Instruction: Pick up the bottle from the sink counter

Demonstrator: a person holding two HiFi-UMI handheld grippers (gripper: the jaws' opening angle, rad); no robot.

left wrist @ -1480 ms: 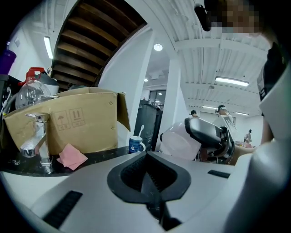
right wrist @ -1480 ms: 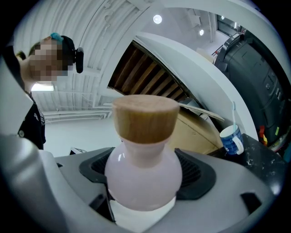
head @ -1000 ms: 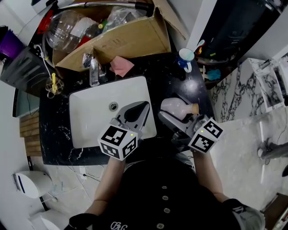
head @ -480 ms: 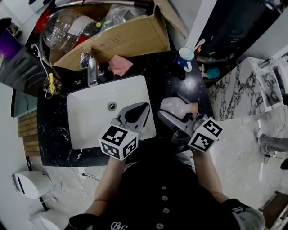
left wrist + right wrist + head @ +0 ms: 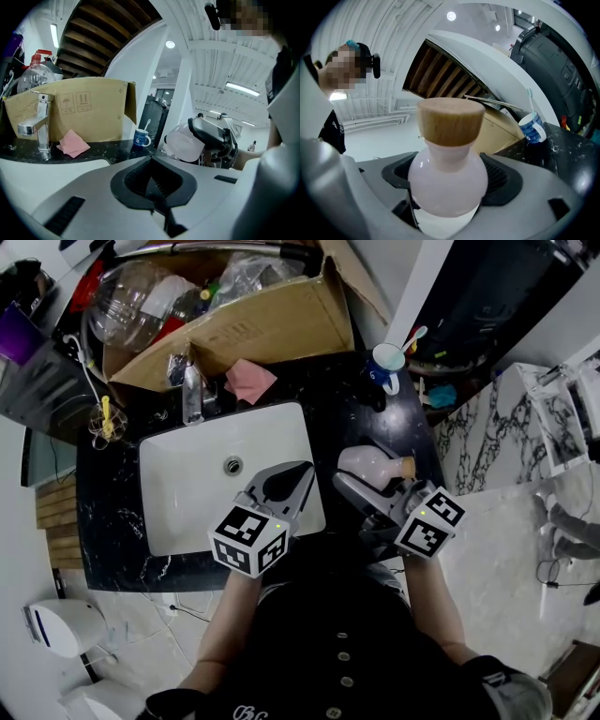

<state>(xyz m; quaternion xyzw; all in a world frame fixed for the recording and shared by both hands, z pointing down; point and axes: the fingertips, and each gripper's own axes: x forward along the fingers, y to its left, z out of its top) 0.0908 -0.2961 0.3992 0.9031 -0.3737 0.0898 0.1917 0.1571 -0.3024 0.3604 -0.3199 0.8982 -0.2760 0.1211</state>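
A pale pink bottle [image 5: 368, 464] with a wooden cap [image 5: 405, 466] lies sideways in my right gripper [image 5: 367, 474], held over the black counter [image 5: 361, 423] to the right of the sink. In the right gripper view the bottle [image 5: 446, 176] fills the space between the jaws, cap [image 5: 450, 119] pointing away, and the jaws are shut on its body. My left gripper [image 5: 302, 470] hovers over the white sink basin [image 5: 192, 488] with its jaws shut and nothing in them. The left gripper view shows the left gripper [image 5: 151, 163] and, beyond it, the bottle [image 5: 184, 141].
A cardboard box [image 5: 253, 320] full of plastic bottles stands at the back of the counter. A chrome faucet [image 5: 194, 390] and a pink cloth [image 5: 251, 381] sit behind the basin. A blue mug [image 5: 386, 362] with a toothbrush stands at the back right.
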